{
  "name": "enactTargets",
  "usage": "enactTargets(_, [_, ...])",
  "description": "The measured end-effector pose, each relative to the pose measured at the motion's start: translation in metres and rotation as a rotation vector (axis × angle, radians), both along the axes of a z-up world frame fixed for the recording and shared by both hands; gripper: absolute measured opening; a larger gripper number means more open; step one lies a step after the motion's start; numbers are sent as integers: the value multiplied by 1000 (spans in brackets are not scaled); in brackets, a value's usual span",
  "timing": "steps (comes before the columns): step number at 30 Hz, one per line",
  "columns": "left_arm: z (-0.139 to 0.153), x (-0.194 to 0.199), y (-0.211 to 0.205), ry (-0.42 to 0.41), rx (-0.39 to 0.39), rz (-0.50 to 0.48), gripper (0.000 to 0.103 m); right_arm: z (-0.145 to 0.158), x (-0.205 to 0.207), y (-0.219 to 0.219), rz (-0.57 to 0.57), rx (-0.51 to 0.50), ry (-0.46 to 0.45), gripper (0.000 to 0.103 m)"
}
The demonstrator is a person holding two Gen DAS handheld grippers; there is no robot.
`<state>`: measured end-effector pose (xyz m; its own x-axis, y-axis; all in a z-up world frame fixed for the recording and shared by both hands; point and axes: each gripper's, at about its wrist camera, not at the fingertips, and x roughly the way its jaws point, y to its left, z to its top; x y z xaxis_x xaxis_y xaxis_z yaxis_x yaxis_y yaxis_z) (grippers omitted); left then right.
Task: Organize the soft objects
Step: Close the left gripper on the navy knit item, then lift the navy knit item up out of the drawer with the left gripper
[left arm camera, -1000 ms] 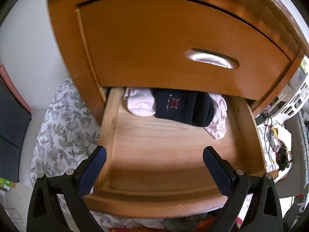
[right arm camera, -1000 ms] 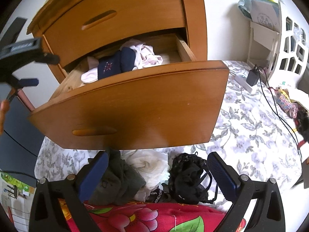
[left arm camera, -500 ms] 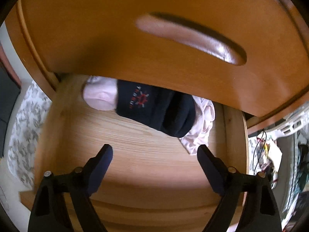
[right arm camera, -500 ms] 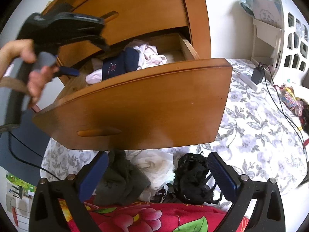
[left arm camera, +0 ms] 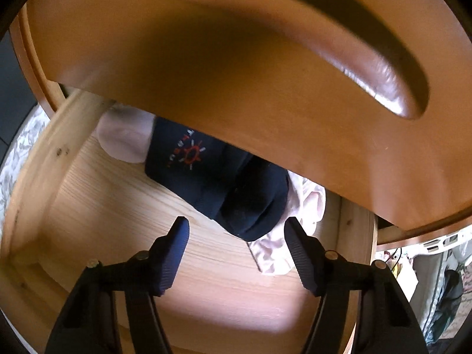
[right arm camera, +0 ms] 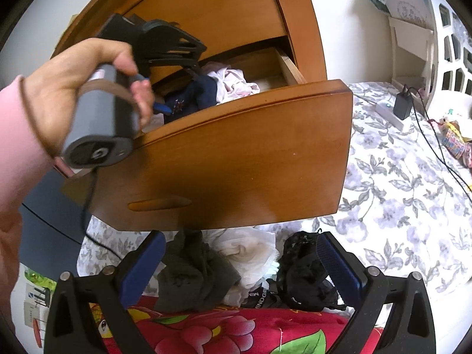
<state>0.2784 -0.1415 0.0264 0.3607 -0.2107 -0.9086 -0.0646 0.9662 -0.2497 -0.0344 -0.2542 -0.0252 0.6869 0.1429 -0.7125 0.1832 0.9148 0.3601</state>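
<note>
A navy sock (left arm camera: 224, 185) with a red sun logo lies at the back of the open wooden drawer (left arm camera: 124, 212), over a pale pink sock (left arm camera: 126, 138) and a pink garment (left arm camera: 295, 236). My left gripper (left arm camera: 236, 230) is open inside the drawer, its fingertips either side of the navy sock's near end, not closed on it. It also shows in the right wrist view (right arm camera: 165, 47), held by a hand. My right gripper (right arm camera: 239, 250) is open and empty above a pile on the bed: a dark grey-green garment (right arm camera: 194, 271), a white garment (right arm camera: 247, 253) and a black lace garment (right arm camera: 306, 268).
The upper drawer front (left arm camera: 236, 67) overhangs the open drawer closely. The open drawer's front panel (right arm camera: 236, 159) juts over the floral bedsheet (right arm camera: 398, 194). A red floral cloth (right arm camera: 236, 330) lies below the pile. A charger and cables (right arm camera: 404, 106) lie at the right by a white shelf (right arm camera: 436, 44).
My left gripper has moved deep into the drawer up to the navy sock and its jaws have narrowed. My right gripper has stayed over the pile.
</note>
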Motion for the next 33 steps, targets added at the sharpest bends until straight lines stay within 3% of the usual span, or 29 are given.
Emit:
enactTargets(3, [-2,2,-5,-6,13,7,57,-1,0,-2,2,13,-3,103])
enactTargets(8, [-6,13,-7,5,-8,57,53,-2,-1,-4,3,31,-6,103])
enactTargets(11, [-8,18,-7,19,-38,94,44,-2,-1,-5,5,38,-7,103])
enactTargets(18, [-3,22,1,-10,-97,174,39,-3,-1,-7,8,57,-5,103])
enactTargets(29, [-15,28,15,36,-208,258,36,-5,0,-8,10,74,-3,103])
enactTargets(31, [-15,25,17,32,-213,274,33,-5,0,-8,9,76,-3,103])
enactTargets(33, [-13,19,21,33,-203,293,23,-5,0,-8,9,76,-3,103])
